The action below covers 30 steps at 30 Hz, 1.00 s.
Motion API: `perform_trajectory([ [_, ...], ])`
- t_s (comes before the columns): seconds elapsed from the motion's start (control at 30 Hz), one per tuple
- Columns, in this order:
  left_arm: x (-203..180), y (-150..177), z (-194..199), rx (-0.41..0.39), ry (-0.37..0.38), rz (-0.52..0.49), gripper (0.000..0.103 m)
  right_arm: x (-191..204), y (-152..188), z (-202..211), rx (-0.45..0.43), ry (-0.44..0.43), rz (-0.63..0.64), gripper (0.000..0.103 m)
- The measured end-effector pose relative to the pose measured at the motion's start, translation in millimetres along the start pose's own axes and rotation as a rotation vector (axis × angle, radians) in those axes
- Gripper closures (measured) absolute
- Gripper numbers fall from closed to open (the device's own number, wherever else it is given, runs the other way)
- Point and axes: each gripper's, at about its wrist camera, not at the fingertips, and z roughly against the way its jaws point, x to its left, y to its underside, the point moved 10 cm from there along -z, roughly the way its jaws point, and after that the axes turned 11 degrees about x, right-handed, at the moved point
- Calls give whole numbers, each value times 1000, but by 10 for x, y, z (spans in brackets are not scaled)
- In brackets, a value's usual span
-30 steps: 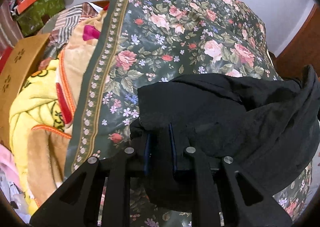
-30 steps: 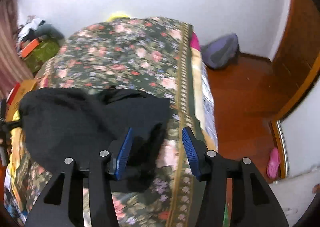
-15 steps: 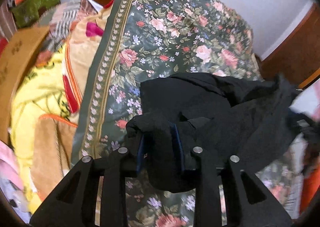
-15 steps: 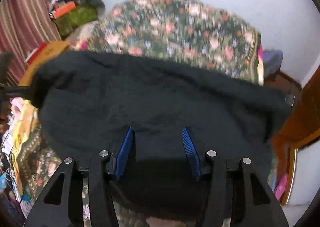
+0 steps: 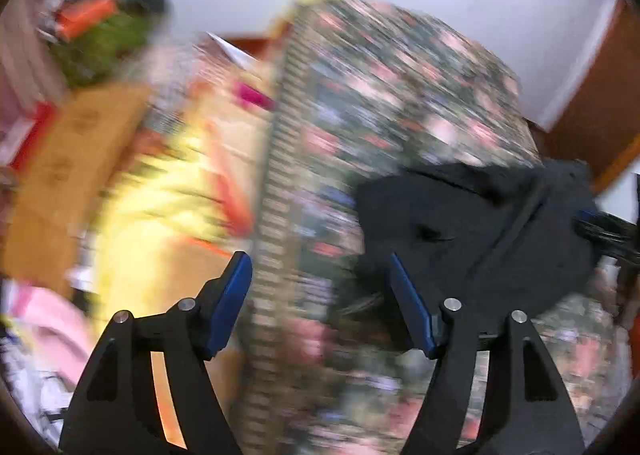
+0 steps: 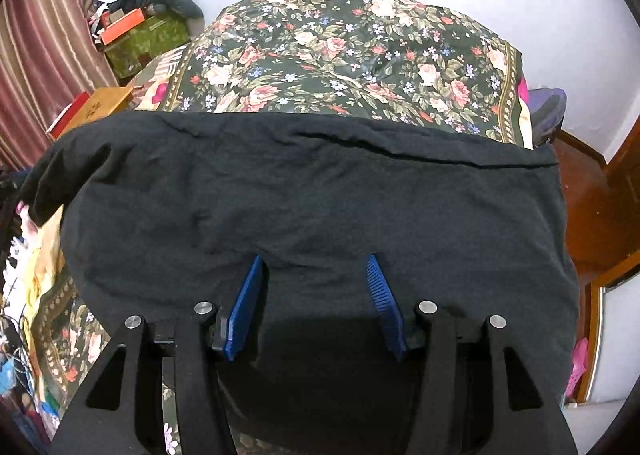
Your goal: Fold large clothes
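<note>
Black garment [image 6: 312,195] lies spread, wrinkled, across floral bedspread [image 6: 352,51].

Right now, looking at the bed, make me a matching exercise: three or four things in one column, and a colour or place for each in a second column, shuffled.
Things:
1. large cloth garment
2. floral bedspread
3. curtain
4. flat box on the green box

Descriptions:
A. orange, far left corner
B. black, spread across the bed's near part
C. dark green with pink roses
D. striped pinkish red, left edge

Pairs: 1-B, 2-C, 3-D, 4-A
</note>
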Motion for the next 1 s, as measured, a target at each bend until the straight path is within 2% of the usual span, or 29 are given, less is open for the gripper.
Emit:
perform_trajectory([
  [0.07, 171, 63, 99, 9, -2, 25, 34, 6, -1, 3, -3, -7, -9, 52],
  [0.13, 305, 138, 218, -9, -67, 32, 34, 5, -4, 14, -12, -4, -17, 52],
  [0.23, 211, 229, 318, -35, -96, -10, 34, 19, -6, 58, -25, 11, -37, 52],
  [0.4, -420, 190, 279, -98, -73, -112, 32, 97, 1, 227, -60, 2, -38, 52],
  [0.6, -1415, -27, 28, -123, 34, -209, 32, 207, -35, 553, -151, 123, 80, 52],
  [0.73, -1977, -163, -153, -139, 51, -263, 32, 238, -55, 597, -176, 111, 102, 48],
  [0.9, -2421, -263, -469, -110, 81, -252, 32, 199, -12, 444, -147, 96, 93, 47],
  [1.0, -2538, -262, -620, -88, 104, -229, 31, 87, 64, 211, -76, 95, 67, 47],
])
